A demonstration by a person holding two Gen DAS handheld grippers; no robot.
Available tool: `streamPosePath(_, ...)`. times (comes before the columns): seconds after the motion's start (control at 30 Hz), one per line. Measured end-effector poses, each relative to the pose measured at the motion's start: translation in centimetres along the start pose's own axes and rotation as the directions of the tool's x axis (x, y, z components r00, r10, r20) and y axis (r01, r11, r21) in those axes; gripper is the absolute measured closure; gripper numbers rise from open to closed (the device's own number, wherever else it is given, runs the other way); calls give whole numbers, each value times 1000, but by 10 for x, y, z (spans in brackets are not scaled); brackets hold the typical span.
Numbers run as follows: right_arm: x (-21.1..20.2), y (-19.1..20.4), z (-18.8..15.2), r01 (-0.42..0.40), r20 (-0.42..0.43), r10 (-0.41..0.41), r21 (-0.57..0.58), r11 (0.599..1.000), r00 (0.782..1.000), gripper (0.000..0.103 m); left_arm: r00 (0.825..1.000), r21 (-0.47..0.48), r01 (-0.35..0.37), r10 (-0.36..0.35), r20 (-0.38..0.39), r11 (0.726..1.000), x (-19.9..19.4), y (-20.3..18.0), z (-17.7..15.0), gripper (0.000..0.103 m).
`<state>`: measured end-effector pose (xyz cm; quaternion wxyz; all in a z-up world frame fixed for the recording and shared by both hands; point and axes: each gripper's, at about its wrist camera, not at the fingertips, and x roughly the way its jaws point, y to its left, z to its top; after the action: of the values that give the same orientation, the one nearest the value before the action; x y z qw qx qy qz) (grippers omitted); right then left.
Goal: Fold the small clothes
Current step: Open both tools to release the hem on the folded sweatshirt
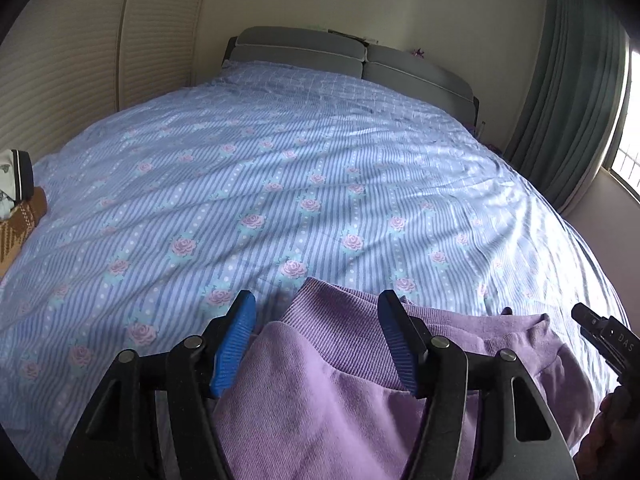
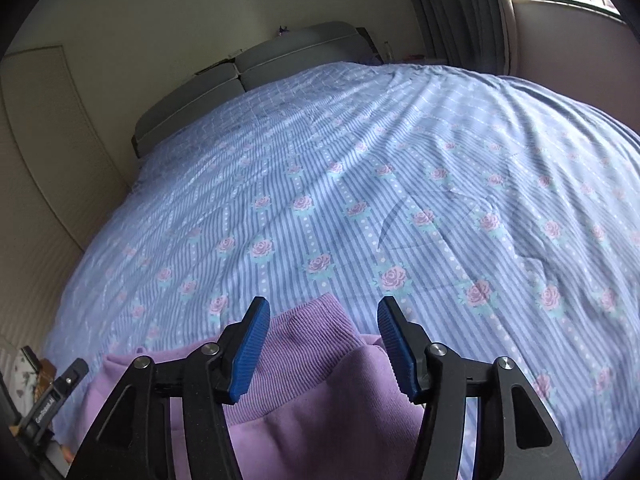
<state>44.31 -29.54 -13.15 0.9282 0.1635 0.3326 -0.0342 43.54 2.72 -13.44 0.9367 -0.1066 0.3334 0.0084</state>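
Note:
A small purple garment (image 1: 320, 384) with ribbed cuffs lies on the blue floral bedspread (image 1: 280, 184) at the near edge. My left gripper (image 1: 316, 308) is open, its blue pads either side of a ribbed cuff (image 1: 332, 320), just above the cloth. My right gripper (image 2: 320, 312) is open too, straddling another ribbed cuff (image 2: 308, 332) of the same garment (image 2: 320, 420). The right gripper's body shows at the right edge of the left wrist view (image 1: 604, 336); the left gripper's body shows at the lower left of the right wrist view (image 2: 56, 396).
A pile of other clothes, brown and white (image 1: 18, 208), sits at the bed's left edge. A grey headboard (image 1: 340, 56) is at the far end. Curtains (image 1: 572, 92) and a window are to the right, wardrobe doors (image 1: 80, 60) to the left.

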Motion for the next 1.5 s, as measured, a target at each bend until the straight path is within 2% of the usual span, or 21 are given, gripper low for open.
streamPosePath(0.17,-26,27,-10,-22,40,29,-175,984,999,46,995,103,97,-96,-14,990,-11,-21,-8,39)
streamPosePath(0.27,-25,44,-21,-90,-8,91,-272,958,996,46,986,149,164,-157,-56,975,-5,-35,-18,39)
streamPosePath(0.33,-17,55,-32,-104,-50,92,-323,941,994,46,984,177,173,-161,-83,969,1,-43,-24,38)
streamPosePath(0.43,-4,61,-44,-83,-95,51,-369,926,994,46,988,189,122,-101,-116,974,13,-42,-33,37)
streamPosePath(0.53,9,54,-50,-54,-124,9,-364,930,992,46,988,135,89,-70,-140,987,26,-24,-40,34)
streamPosePath(0.6,16,45,-52,-51,-137,5,-338,940,991,46,986,104,97,-82,-146,990,32,-13,-44,34)
streamPosePath(0.7,22,37,-55,-73,-151,27,-311,948,988,43,989,128,83,-66,-132,988,31,-16,-48,34)
streamPosePath(0.8,19,42,-55,-49,-137,3,-329,943,991,43,990,119,68,-53,-130,991,21,-18,-46,34)
streamPosePath(0.87,8,45,-52,-35,-117,-4,-327,944,993,43,990,91,79,-68,-127,993,8,-14,-45,34)
streamPosePath(1.0,-34,38,-51,-47,-53,33,-290,956,998,43,992,71,94,-88,-91,993,-34,-2,-58,30)
streamPosePath(1.17,-81,23,-74,-56,-18,53,-291,955,998,43,991,86,120,-115,-61,989,-71,7,-84,27)
streamPosePath(1.33,-84,13,-99,-52,-72,30,-325,944,997,43,986,98,150,-142,-84,984,-70,6,-105,25)
streamPosePath(1.5,-72,5,-110,-50,-111,12,-346,937,994,42,990,116,110,-99,-96,987,-56,11,-115,19)
